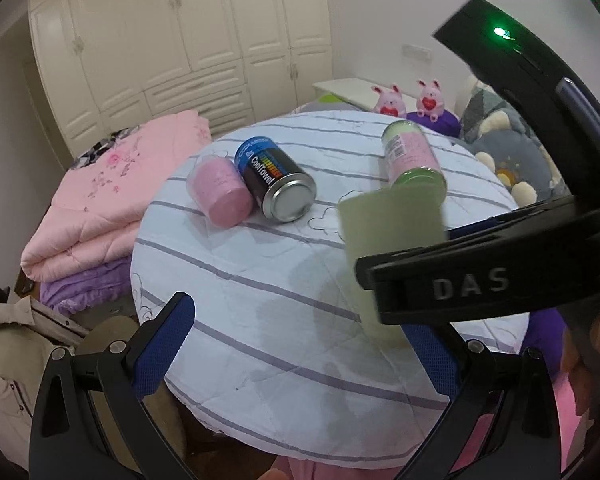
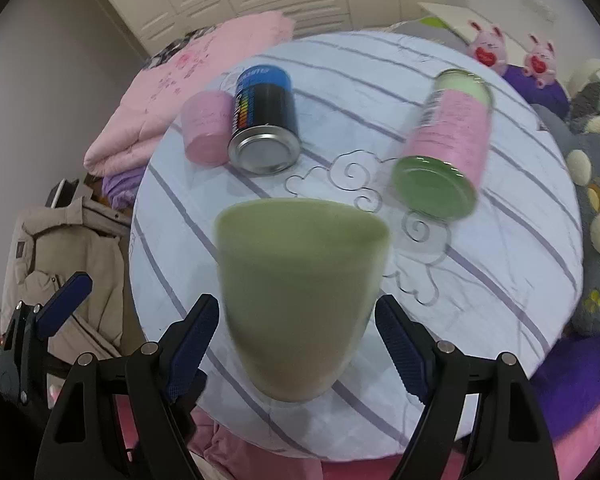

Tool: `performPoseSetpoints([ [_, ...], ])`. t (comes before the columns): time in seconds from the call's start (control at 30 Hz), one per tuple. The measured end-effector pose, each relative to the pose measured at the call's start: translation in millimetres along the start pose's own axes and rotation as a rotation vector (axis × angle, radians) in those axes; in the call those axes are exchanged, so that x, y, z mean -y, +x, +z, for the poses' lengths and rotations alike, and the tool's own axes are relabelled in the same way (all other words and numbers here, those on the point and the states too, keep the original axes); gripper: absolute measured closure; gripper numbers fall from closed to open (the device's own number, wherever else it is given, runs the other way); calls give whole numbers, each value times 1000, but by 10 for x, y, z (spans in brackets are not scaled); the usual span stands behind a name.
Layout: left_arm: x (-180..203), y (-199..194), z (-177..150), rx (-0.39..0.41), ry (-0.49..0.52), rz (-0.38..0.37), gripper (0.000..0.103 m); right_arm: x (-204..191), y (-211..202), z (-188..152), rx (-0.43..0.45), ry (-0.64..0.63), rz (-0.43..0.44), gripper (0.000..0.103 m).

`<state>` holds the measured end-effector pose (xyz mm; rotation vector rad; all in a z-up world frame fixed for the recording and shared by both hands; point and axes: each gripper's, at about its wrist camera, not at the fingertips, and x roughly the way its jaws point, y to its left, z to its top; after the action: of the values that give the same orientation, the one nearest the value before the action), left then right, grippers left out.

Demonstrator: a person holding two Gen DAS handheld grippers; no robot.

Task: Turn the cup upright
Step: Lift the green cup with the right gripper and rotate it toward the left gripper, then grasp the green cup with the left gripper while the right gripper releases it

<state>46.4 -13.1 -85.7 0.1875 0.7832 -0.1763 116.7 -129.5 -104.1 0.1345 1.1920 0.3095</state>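
Note:
A pale green cup [image 2: 300, 292] stands blurred on the round striped table [image 2: 480, 280], wide end up. My right gripper [image 2: 298, 332] is open, its blue pads on either side of the cup's lower half, not pressing it. In the left wrist view the cup [image 1: 388, 228] shows behind the right gripper's black body [image 1: 480, 280]. My left gripper [image 1: 300, 344] is open and empty above the table's near edge, left of the cup.
A pink cup [image 2: 204, 128] and a blue-black can [image 2: 266, 120] lie on their sides at the back left. A pink-green can [image 2: 448, 140] lies at the back right. Folded pink quilts [image 1: 100, 208] lie left of the table; plush toys [image 2: 596, 220] lie to its right.

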Motion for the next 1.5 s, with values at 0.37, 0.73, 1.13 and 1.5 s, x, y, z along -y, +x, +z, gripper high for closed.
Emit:
performPoseSetpoints([
  [0.37, -124, 132, 108, -26, -71, -1, 0, -22, 15, 105, 48, -16, 12, 20],
  [0.73, 46, 10, 278, 44, -77, 53, 0, 181, -795, -158, 370, -95, -139, 17],
  [1.13, 302, -16, 388, 76, -95, 57, 0, 438, -1170, -551, 581, -96, -272, 17],
  [1.5, 471, 190, 448, 23, -115, 53, 0, 691, -1125, -617, 570, -37, -273, 17],
])
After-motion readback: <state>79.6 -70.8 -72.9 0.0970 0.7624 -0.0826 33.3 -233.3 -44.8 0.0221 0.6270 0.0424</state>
